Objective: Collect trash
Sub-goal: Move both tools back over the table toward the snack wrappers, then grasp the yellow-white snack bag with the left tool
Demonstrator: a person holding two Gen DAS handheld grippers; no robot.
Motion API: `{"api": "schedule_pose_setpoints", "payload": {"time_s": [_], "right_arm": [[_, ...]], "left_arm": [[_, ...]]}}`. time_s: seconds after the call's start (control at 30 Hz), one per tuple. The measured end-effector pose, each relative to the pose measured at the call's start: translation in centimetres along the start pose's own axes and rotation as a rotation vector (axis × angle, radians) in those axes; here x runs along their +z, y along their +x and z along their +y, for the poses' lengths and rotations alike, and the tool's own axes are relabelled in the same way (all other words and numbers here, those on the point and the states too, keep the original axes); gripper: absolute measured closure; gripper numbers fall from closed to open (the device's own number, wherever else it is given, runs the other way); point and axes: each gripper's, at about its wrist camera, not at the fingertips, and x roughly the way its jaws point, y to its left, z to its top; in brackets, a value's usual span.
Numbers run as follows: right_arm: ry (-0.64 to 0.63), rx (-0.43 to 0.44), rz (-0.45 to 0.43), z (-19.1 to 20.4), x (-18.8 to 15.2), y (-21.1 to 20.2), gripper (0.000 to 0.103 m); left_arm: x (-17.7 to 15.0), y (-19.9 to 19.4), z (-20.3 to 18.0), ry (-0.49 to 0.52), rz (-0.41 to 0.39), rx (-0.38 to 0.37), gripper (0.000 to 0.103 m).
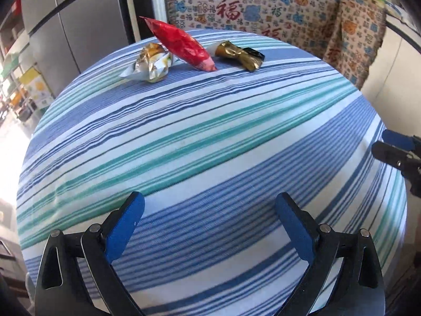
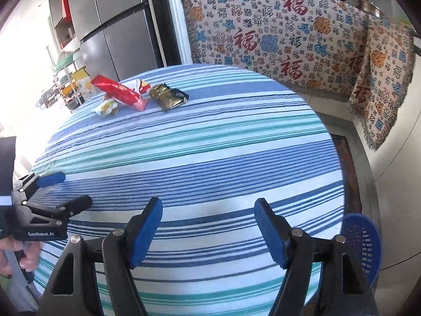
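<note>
Three pieces of trash lie at the far side of the striped table (image 1: 210,137): a crumpled white-and-gold wrapper (image 1: 150,63), a red snack bag (image 1: 181,43) and a gold-and-black wrapper (image 1: 238,54). They also show in the right wrist view: the white wrapper (image 2: 106,108), the red bag (image 2: 121,93) and the gold wrapper (image 2: 168,97). My left gripper (image 1: 210,205) is open and empty over the near side of the table. My right gripper (image 2: 208,210) is open and empty, also near the front.
A blue perforated basket (image 2: 363,245) stands below the table's right edge. A patterned blanket (image 2: 289,39) covers furniture behind the table. A grey fridge (image 2: 113,26) stands at the back left. The left gripper also shows in the right wrist view (image 2: 68,189).
</note>
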Motion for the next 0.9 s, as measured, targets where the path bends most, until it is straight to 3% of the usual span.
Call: {"api": "schedule_pose_setpoints", "payload": {"time_s": [0.3,0.63,0.9], "right_arm": [[-0.071,-0.067,0.039,1.7,0.5,3.0,0.028],[-0.069,-0.065,0.029,2.1,0.8,3.4,0.022],[-0.068,-0.062,0.031,2.0,0.8,3.4,0.020]], "left_arm": [[1.6,1.5,2.6,-0.043,-0.013,0.017,0.000],[2.6,2.2,3.0,-0.040,-0.014,0.013,0.000],[8.4,3.6,6.3,-0.067,-0.086,-0.015,0.001]]}}
